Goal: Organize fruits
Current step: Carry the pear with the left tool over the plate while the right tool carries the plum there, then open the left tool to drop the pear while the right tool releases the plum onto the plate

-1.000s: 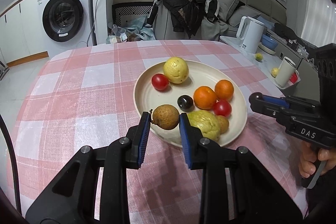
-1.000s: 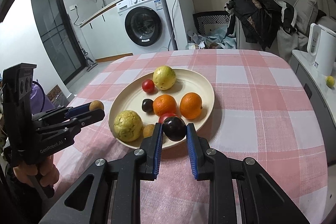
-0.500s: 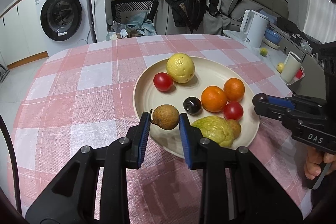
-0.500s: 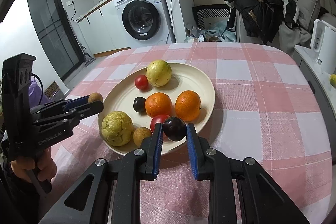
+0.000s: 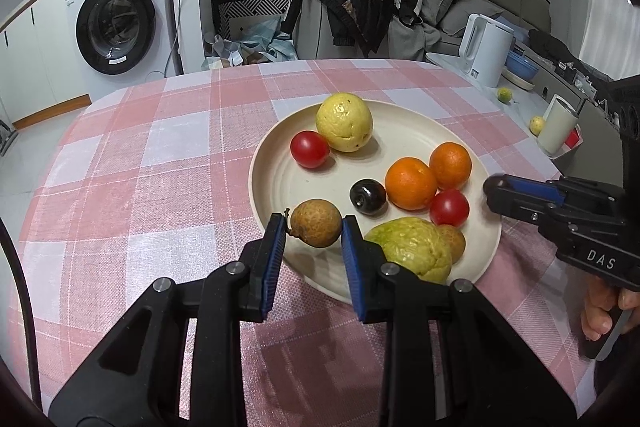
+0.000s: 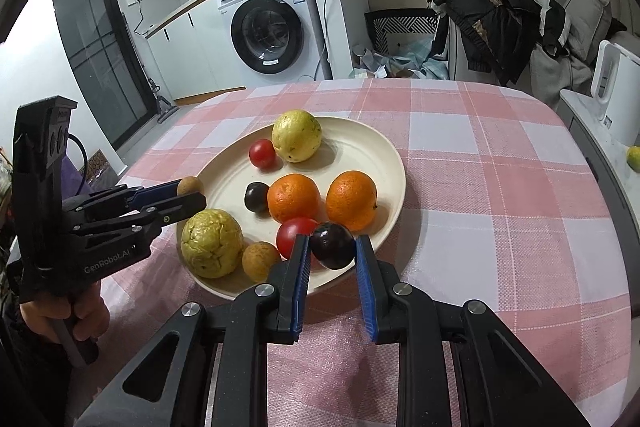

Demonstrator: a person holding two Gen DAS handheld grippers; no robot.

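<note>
While both grippers hover over the near side of the plate, the biggest thing in view is the table (image 5: 160, 155), round-cornered, under a pink and white checked cloth. On it sits a cream plate (image 5: 276, 183), right of centre in the left wrist view. In the plate: a pale yellow fruit (image 5: 344, 121) at the far side, a wrinkled green-yellow fruit (image 5: 408, 249) at the near rim, two oranges (image 5: 411, 183) (image 5: 450, 165) just beside each other, two tomatoes, one (image 5: 309, 149) next to the yellow fruit and one (image 5: 449, 207) near the oranges, a small brown fruit (image 6: 261, 259) between the wrinkled one and the near tomato, and a dark round fruit (image 5: 367, 196) mid-plate.

Left gripper (image 5: 314, 229): blue pads pinching a brown longan (image 5: 316, 223), held above the plate's near-left rim, stem stub toward the left pad. Right gripper (image 6: 332, 247): pads clamped on a dark plum (image 6: 332, 245), over the plate's near edge, just in front of the near tomato. Each gripper is held by a hand; fingers (image 5: 600, 311) show on the right one's handle, bottom right of the left wrist view.

Background: washing machine (image 5: 120, 15), clothes heaped on a chair (image 5: 352, 3), white kettle (image 5: 484, 51).
</note>
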